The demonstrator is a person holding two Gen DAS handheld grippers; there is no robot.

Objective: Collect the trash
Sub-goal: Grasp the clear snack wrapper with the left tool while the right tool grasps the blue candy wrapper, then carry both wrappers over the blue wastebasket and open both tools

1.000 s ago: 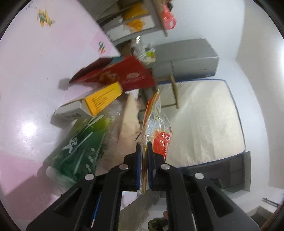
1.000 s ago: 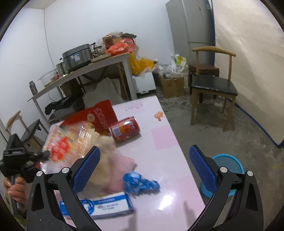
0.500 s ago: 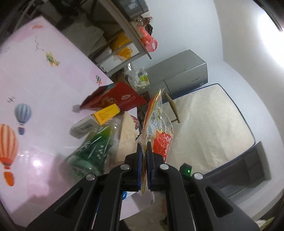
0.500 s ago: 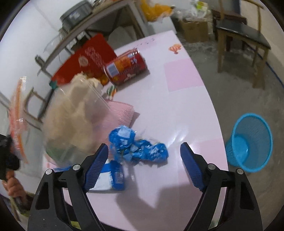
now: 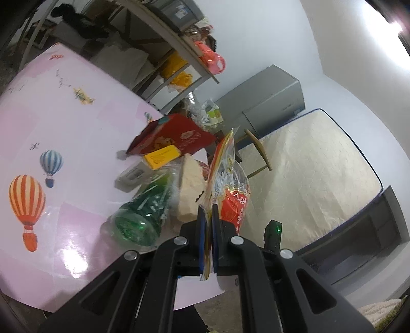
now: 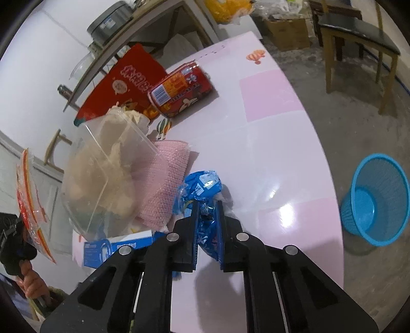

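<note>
While my left gripper [image 5: 208,230] is pinching the clear red-printed plastic bag [image 5: 228,179] aloft, my right gripper [image 6: 207,225] is closing on the crumpled blue wrapper [image 6: 201,188] near the pink table's [image 6: 269,128] front edge, for the blue mesh bin [image 6: 376,199].

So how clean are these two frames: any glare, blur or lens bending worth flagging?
Left wrist view: ceiling light blown out, a glare patch on the pink table, green bottle smeared, walls bowed by the fisheye. Right wrist view: glare on the tabletop beside the blue wrapper, clear bag slightly soft, dark corners.
</note>
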